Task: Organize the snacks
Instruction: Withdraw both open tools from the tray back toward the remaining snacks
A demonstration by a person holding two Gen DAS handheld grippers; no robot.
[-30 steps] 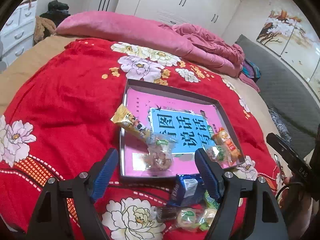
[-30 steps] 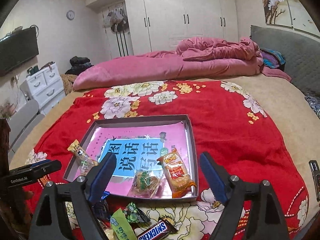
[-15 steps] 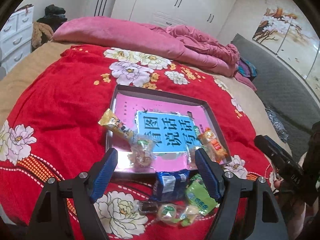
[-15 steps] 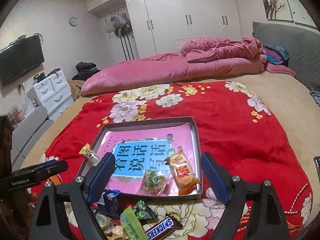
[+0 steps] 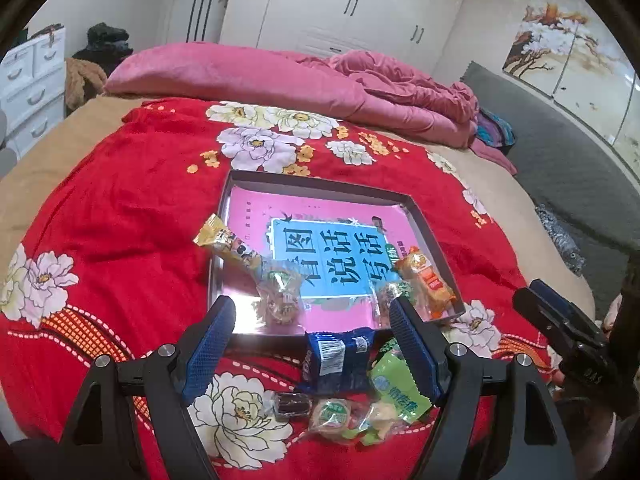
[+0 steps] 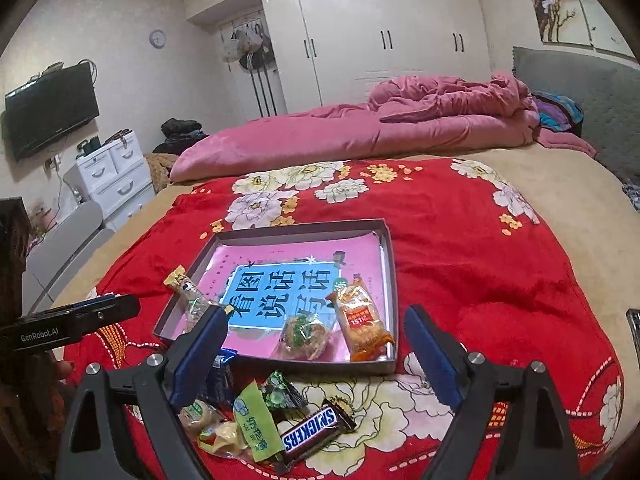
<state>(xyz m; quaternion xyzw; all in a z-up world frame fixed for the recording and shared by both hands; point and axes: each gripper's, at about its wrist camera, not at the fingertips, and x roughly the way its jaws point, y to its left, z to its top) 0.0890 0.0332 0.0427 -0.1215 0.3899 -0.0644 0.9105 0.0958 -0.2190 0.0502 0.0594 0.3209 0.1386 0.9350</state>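
Both grippers' fingers [image 5: 208,344] apart, empty

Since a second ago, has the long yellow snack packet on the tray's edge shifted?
No. The long yellow snack packet still lies across the left rim of the grey tray, same overlap; only the camera view drew back.

Tray [image 6: 390,276] sits mid-bed on blanket [image 6: 460,240]. In tray: book [image 6: 280,292], three snacks along near edge, one stick [image 5: 228,245] overhanging left rim. Loose snack pile [image 6: 260,420] on blanket just near of tray. Duvet [image 6: 360,132] far.
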